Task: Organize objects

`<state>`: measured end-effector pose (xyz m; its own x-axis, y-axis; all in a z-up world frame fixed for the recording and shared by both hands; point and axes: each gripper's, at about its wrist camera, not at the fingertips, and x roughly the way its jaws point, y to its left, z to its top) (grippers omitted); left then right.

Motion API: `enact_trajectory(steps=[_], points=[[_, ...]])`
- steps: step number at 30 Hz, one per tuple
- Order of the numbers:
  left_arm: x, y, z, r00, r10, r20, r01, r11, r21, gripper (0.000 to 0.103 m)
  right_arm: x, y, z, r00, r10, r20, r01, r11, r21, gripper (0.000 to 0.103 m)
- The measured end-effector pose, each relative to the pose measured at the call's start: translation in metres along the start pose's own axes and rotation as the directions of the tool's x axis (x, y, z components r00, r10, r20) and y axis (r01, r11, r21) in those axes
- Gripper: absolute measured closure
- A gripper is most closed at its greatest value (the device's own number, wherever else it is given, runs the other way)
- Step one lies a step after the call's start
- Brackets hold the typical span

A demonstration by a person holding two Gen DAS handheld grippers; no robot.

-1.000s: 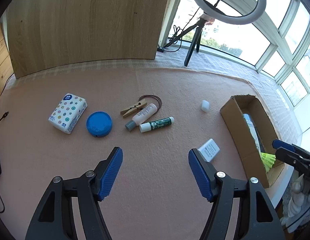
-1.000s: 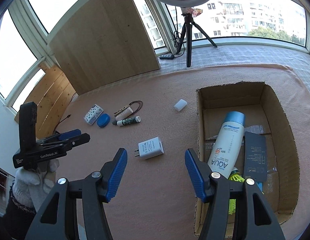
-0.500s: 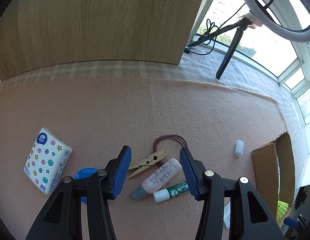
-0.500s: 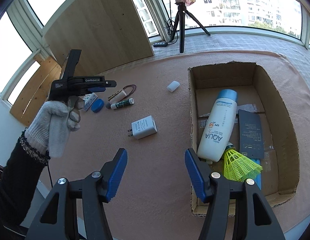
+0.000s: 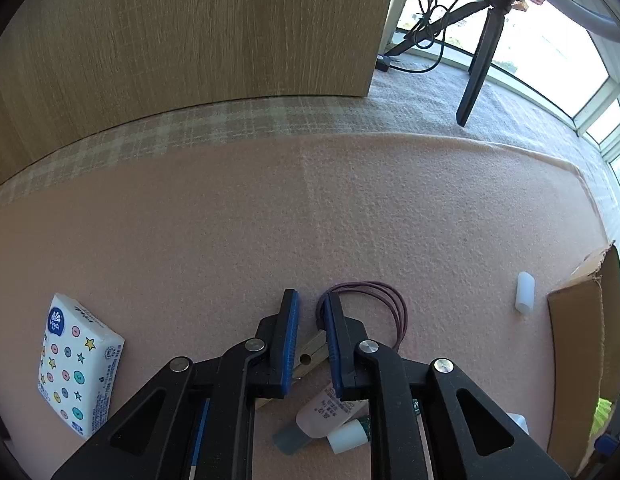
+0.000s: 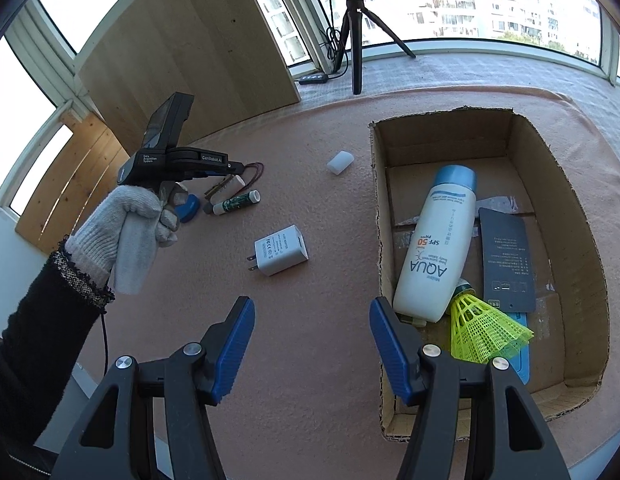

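Observation:
My left gripper point(image 5: 312, 296) points down over the pink mat, its jaws closing tight on a wooden clothespin point(image 5: 310, 354) with both blue pads against its sides. Just behind its tips lie purple hair ties point(image 5: 394, 304). A small pink bottle point(image 5: 330, 408) and a green lip balm point(image 5: 346, 438) lie under the gripper's arms. In the right wrist view a gloved hand holds that left gripper point(image 6: 237, 167) at the far left. My right gripper point(image 6: 310, 308) hangs open with nothing between its fingers, beside the cardboard box point(image 6: 378, 208).
The box holds a sunscreen bottle point(image 6: 434, 240), a yellow shuttlecock point(image 6: 484, 332) and a dark card point(image 6: 506, 260). On the mat lie a white charger point(image 6: 279, 250), a white cap point(image 6: 340, 162), a blue lid point(image 6: 188, 210) and a tissue pack point(image 5: 75, 364). A tripod point(image 6: 356, 40) and wood board point(image 5: 189, 40) stand behind.
My left gripper moved forward and down over the clothespin and its jaws narrowed from wide open to closed on it. The right gripper stayed open and barely moved.

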<state>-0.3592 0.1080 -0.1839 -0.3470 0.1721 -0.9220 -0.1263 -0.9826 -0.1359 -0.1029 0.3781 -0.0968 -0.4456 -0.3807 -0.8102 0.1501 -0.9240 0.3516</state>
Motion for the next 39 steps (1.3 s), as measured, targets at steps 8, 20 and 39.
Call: enact_trajectory(steps=[8,20,39], points=[[-0.015,-0.006,-0.046,0.998,-0.061,0.012,0.060,0.997,0.046,0.099,0.012,0.020,0.007,0.999,0.031,-0.015,-0.031,0.999,-0.037,0.047],[-0.047,-0.008,-0.136,0.989,-0.149,0.020,0.148,0.989,0.017,0.100,0.029,0.051,0.007,0.996,0.075,-0.046,-0.079,0.992,-0.096,0.047],[-0.075,0.040,-0.183,0.996,-0.052,0.076,0.060,0.993,-0.106,0.100,0.039,0.078,-0.014,0.989,0.113,-0.100,-0.127,0.981,-0.147,0.047]])
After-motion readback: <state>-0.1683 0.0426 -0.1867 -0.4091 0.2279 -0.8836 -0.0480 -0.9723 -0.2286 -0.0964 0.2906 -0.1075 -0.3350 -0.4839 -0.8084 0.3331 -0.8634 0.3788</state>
